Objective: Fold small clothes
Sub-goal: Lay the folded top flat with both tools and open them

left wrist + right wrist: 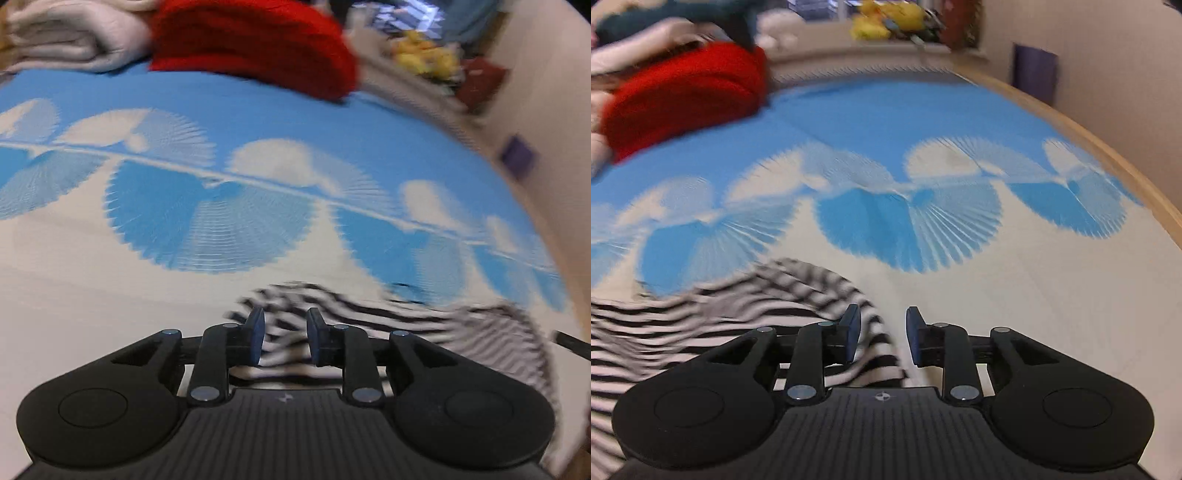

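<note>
1. Here, a small black-and-white striped top (713,325) lies crumpled on the near part of the bed, on the pale bit of the bedsheet (1015,295).
2. From the left camera, the same striped top (406,317) runs from between the fingers off to the right side.
3. The left gripper (284,341) sits low over the top. Its two fingers are apart with a gap between them. Striped cloth shows in that gap, but the pads are not pressed on it.
4. The right gripper (881,338) is loose too, with its fingers apart. The edge of the top lies by its left finger (851,332). The right finger is over bare sheet.
5. The sheet is blue at the far end and pale at the near end. A row of round fan shapes (908,221) runs across the middle.
6. Farther back sits a fuzzy red piece of clothing (687,96), bunched in a heap on the blue part.
7. Beside the red heap is a stack of folded pale cloth (66,33).
8. A wooden bed edge (1108,155) curves along the right side, next to the wall.
9. A yellow soft toy (886,18) sits far back. Both pictures are blurry.
</note>
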